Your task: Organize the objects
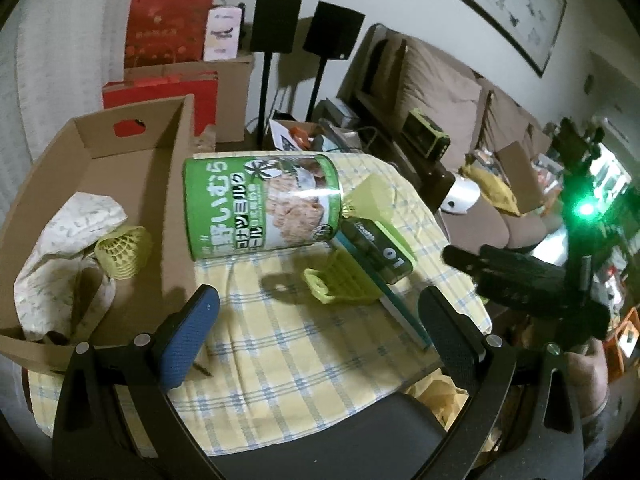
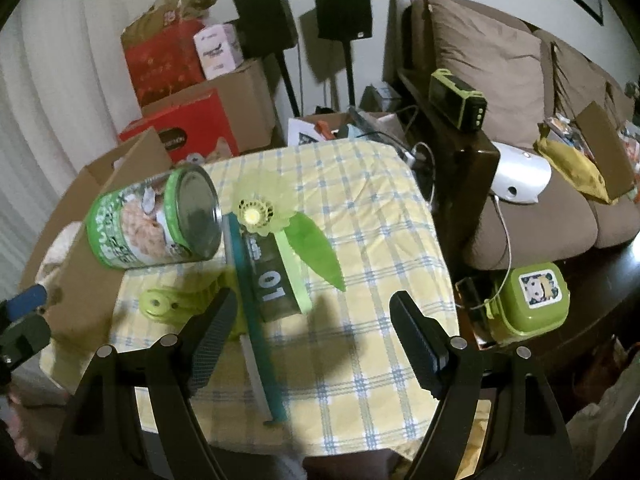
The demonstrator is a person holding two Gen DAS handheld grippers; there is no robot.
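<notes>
box [image 1: 120, 168] hides crumpled paper's [image 1: 60, 240] base

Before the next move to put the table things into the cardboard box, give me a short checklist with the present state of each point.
1. Right gripper open, nothing between its fingers: ok.
2. Left gripper open and empty: ok.
3. Green can stable: not ok, it lies on its side against the cardboard box.
4. Free space in the box: ok, only crumpled paper and a shuttlecock inside.
5. Teal comb free to lift: cannot tell, other things crowd it.
</notes>
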